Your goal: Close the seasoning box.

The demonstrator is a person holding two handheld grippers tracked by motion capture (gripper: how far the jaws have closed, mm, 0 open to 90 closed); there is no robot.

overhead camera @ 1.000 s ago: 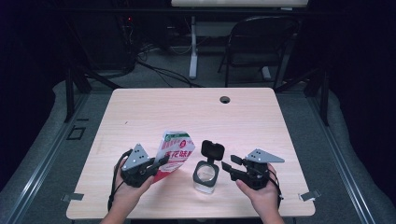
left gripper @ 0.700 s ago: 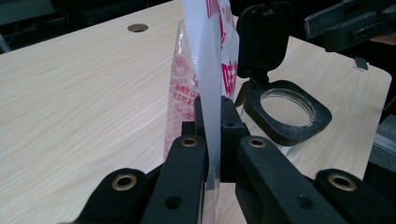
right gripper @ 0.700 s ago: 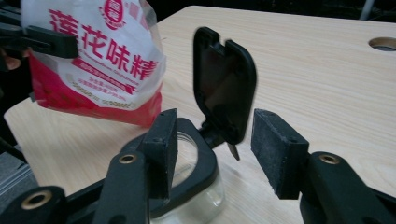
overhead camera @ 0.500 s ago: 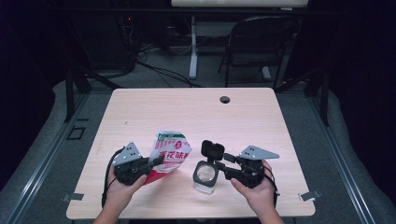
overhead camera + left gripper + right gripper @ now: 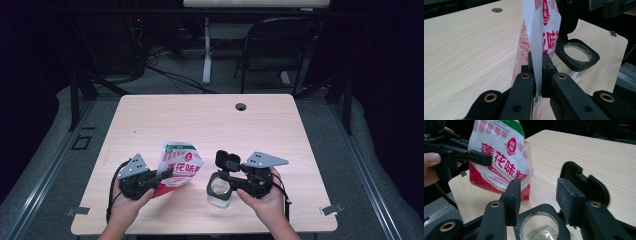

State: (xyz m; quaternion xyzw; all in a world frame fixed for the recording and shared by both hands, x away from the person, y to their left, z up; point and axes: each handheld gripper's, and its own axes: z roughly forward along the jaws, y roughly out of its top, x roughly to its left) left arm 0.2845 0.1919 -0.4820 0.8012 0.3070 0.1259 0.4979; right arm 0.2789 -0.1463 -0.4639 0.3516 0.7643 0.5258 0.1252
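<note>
1. Two hand-held grippers work over the near edge of the pale wooden tabletop (image 5: 210,120), one in each of the person's hands.
2. The left gripper (image 5: 167,173) has its fingers (image 5: 547,67) closed tight on the edge of a red, white and green seasoning bag (image 5: 181,167); in the left gripper view the thin plastic seam runs straight down between the two black pads.
3. The bag is held nearly upright, its top tipped slightly toward the middle of the tabletop and its printed face turned to the right hand. From the right gripper view its lower red corner (image 5: 524,192) looks close to the wood, but I cannot tell whether it touches.
4. Just to the right of the bag stands a small clear jar (image 5: 219,191) with a black square collar around its round mouth. Its black flip lid (image 5: 226,159) is hinged open and stands up behind the mouth.
5. The right gripper (image 5: 232,176) sits at the jar, fingers (image 5: 514,195) spread wide with an empty gap between them, one to each side of the jar's open mouth, which lies below them in the right gripper view. They grip nothing.
6. Bag and jar are near each other without touching.
7. A round cable hole (image 5: 241,106) sits toward the far edge of the tabletop, well away from both hands.
</note>
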